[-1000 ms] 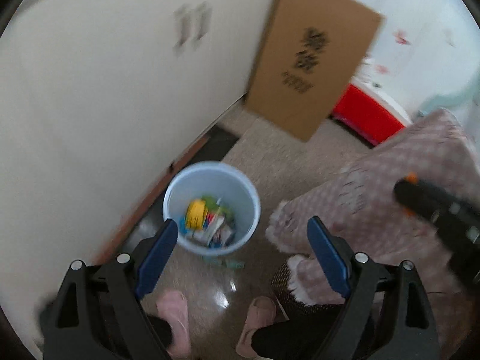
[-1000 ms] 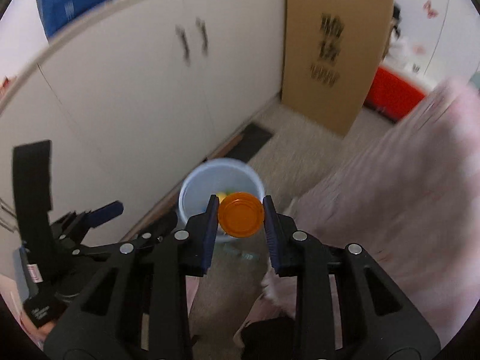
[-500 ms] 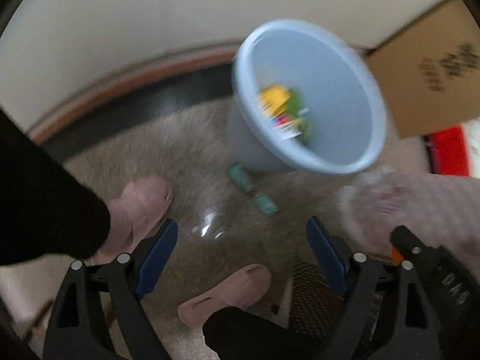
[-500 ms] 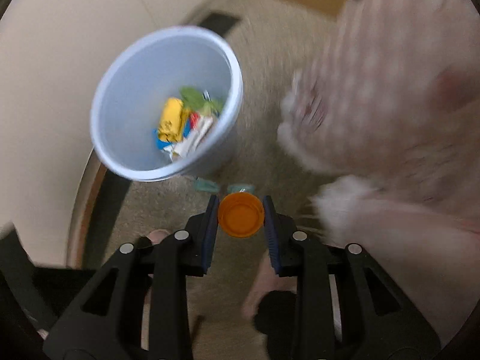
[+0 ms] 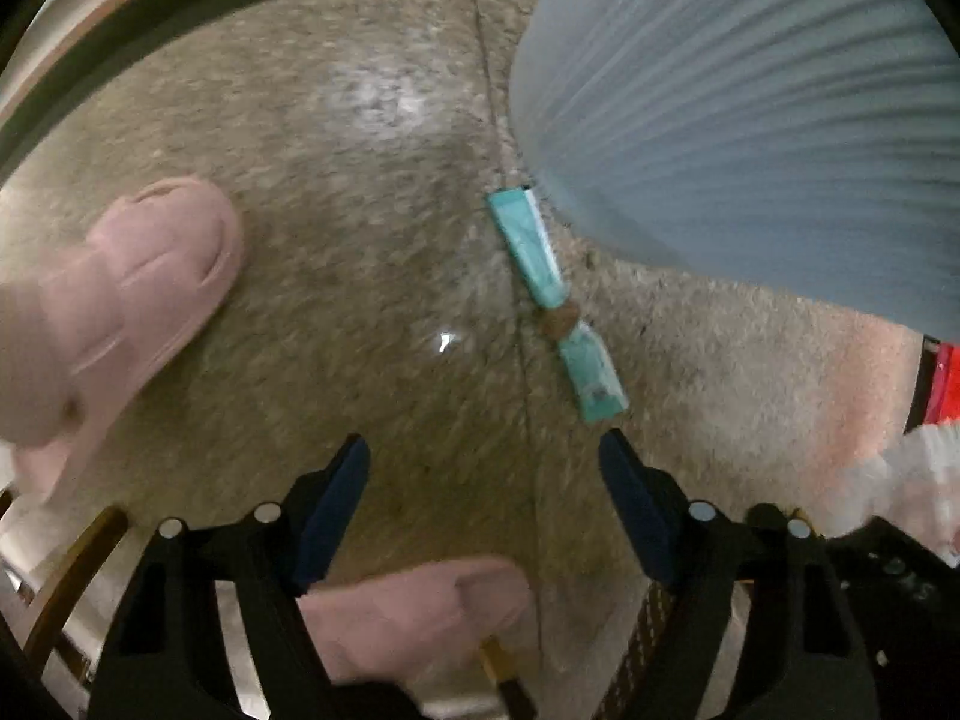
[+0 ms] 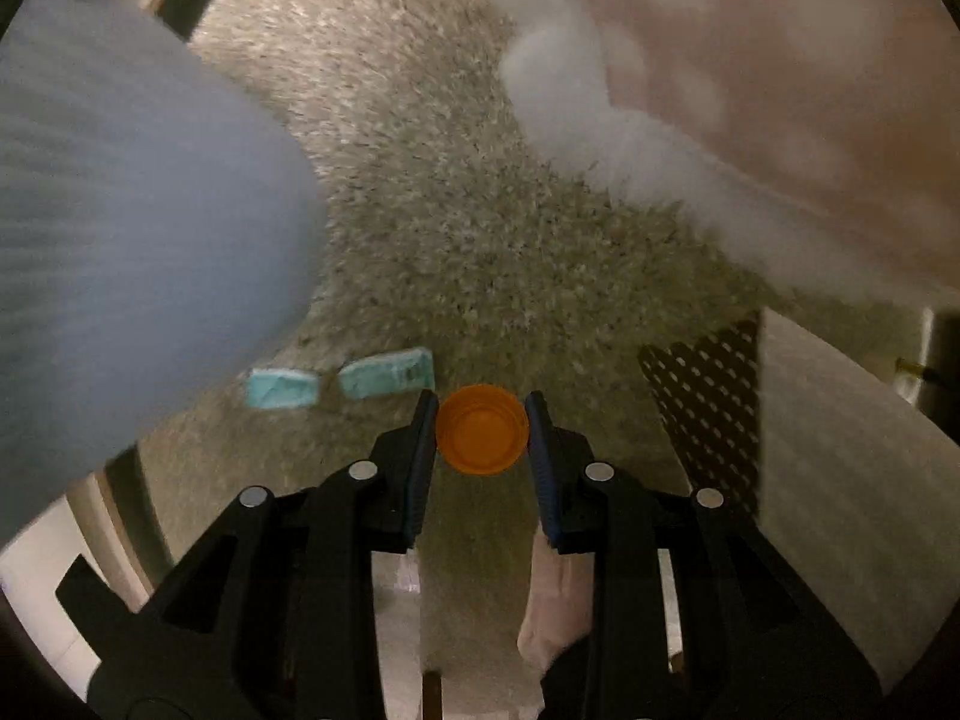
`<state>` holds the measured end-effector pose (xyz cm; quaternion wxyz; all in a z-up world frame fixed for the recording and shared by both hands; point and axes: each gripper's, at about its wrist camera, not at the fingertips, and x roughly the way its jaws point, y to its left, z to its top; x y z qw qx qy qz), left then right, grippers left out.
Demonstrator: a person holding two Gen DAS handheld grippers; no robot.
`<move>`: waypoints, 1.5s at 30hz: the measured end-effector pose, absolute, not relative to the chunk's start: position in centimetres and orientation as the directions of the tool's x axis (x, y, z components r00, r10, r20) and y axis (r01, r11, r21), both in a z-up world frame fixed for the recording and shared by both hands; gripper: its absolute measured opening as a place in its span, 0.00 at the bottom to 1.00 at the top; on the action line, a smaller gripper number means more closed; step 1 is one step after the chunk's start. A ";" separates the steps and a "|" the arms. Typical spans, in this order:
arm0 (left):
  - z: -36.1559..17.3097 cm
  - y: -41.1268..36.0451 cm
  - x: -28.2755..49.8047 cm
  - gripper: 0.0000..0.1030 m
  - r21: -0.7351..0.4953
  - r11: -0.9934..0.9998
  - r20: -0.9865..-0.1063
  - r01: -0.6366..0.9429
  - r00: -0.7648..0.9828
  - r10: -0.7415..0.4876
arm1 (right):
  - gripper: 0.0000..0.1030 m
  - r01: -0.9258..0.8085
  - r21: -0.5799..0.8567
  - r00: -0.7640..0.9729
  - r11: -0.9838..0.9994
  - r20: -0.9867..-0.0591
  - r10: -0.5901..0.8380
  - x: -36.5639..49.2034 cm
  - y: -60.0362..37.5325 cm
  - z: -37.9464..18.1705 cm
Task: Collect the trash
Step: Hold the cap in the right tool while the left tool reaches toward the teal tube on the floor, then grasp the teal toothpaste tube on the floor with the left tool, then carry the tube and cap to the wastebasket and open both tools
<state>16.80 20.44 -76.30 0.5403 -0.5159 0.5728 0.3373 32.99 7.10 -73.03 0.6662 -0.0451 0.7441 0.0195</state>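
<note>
1. Both grippers point steeply down at the speckled floor [image 5: 336, 228], with the person's pink slippers showing in the left wrist view: one [image 5: 114, 300] at the left, one [image 5: 414, 612] near, between the fingers

2. The left gripper [image 5: 483, 480] has its jaws set wide and closing right now, nothing between the blue pads. It hangs just near of the teal wrapper, not touching it

3. The right gripper [image 6: 482, 420] is narrow and clamped on an orange bottle cap [image 6: 482, 437], a pad pressed against each side, open face of the cap toward the camera

4. The trash: a teal wrapper [image 5: 528, 246] lies on the floor along a tile seam, with a second teal piece [image 5: 594, 381] just near of it and a small brown bit between the two. In the right wrist view both pieces sit just left of the held cap, pretty blurry

5. The pale blue ribbed bin [image 5: 738, 114] stands on the floor far right in the left wrist view, its base just beside the far end of the wrapper, so it's tight on that side

6. Room-wise: bare floor to the left of the wrapper up to the slipper. On the right, pink and white fuzzy fabric [image 6: 750, 90] crowds in, and something red [image 5: 945, 384] sits at the right edge
</note>
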 end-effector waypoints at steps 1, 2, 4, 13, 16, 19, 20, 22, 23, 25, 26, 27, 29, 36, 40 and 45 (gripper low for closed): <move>-77.4 20.4 17.0 0.74 -0.181 0.236 -0.965 -0.955 0.127 -0.228 | 0.28 -0.100 -0.035 -0.112 0.994 -0.993 -0.046 33.2 7.1 -74.0; -78.1 20.3 17.2 0.71 -0.194 0.228 -0.962 -0.954 0.139 -0.237 | 0.28 -0.096 -0.035 -0.114 0.995 -0.992 -0.046 33.3 6.6 -74.5; -79.8 20.6 17.6 0.70 -0.179 0.214 -0.964 -0.960 0.127 -0.234 | 0.28 -0.078 -0.032 -0.128 0.996 -0.991 -0.042 33.8 5.9 -75.9; -83.9 20.6 19.2 0.64 -0.212 0.177 -0.955 -0.961 0.165 -0.247 | 0.28 -0.095 -0.010 -0.127 0.995 -0.992 -0.023 35.8 6.0 -79.0; -84.2 20.0 19.5 0.68 -0.189 0.158 -0.967 -0.969 0.155 -0.203 | 0.28 -0.084 0.007 -0.143 0.996 -0.990 -0.006 35.7 5.9 -79.9; -84.6 18.9 20.7 0.71 -0.164 0.134 -0.975 -0.977 0.140 -0.172 | 0.28 -0.079 0.027 -0.150 0.997 -0.989 0.015 36.4 5.8 -80.0; -84.6 18.6 20.9 0.71 -0.148 0.122 -0.979 -0.981 0.128 -0.160 | 0.28 -0.083 0.027 -0.155 0.996 -0.988 0.014 36.4 5.8 -80.0; -84.9 17.8 21.7 0.70 -0.119 0.104 -0.984 -0.987 0.103 -0.149 | 0.28 -0.089 0.032 -0.160 0.996 -0.987 0.017 36.7 5.7 -80.0; -84.9 17.6 21.9 0.69 -0.106 0.108 -0.985 -0.989 0.089 -0.149 | 0.28 -0.087 0.046 -0.171 0.995 -0.985 0.030 36.6 5.7 -80.1; -84.8 17.0 22.6 0.62 -0.074 0.128 -0.986 -0.989 0.054 -0.155 | 0.28 -0.086 0.049 -0.186 0.995 -0.982 0.032 36.4 6.2 -80.6; -84.7 17.2 22.7 0.58 -0.070 0.141 -0.986 -0.988 0.047 -0.160 | 0.28 -0.089 0.048 -0.191 0.995 -0.981 0.030 36.1 6.4 -80.6; -84.6 17.5 22.9 0.48 -0.058 0.172 -0.986 -0.983 0.030 -0.163 | 0.28 -0.097 0.047 -0.202 0.994 -0.979 0.027 35.8 6.6 -80.7; -83.9 17.8 23.0 0.21 -0.065 0.213 -0.988 -0.975 0.033 -0.150 | 0.28 -0.110 0.042 -0.208 0.993 -0.978 0.018 35.2 7.1 -80.7; -83.2 19.9 20.6 0.16 -0.161 0.259 -0.965 -0.952 0.097 -0.245 | 0.28 -0.147 0.066 -0.238 0.987 -0.971 0.029 31.8 9.5 -78.4; -80.6 20.8 18.1 0.16 -0.166 0.283 -0.965 -0.945 0.097 -0.244 | 0.28 -0.141 0.097 -0.228 0.985 -0.972 0.063 29.6 10.8 -74.6; -74.9 21.5 15.6 0.16 -0.190 0.282 -0.966 -0.940 0.128 -0.225 | 0.28 -0.217 0.118 -0.170 0.969 -0.982 0.081 26.3 11.3 -68.3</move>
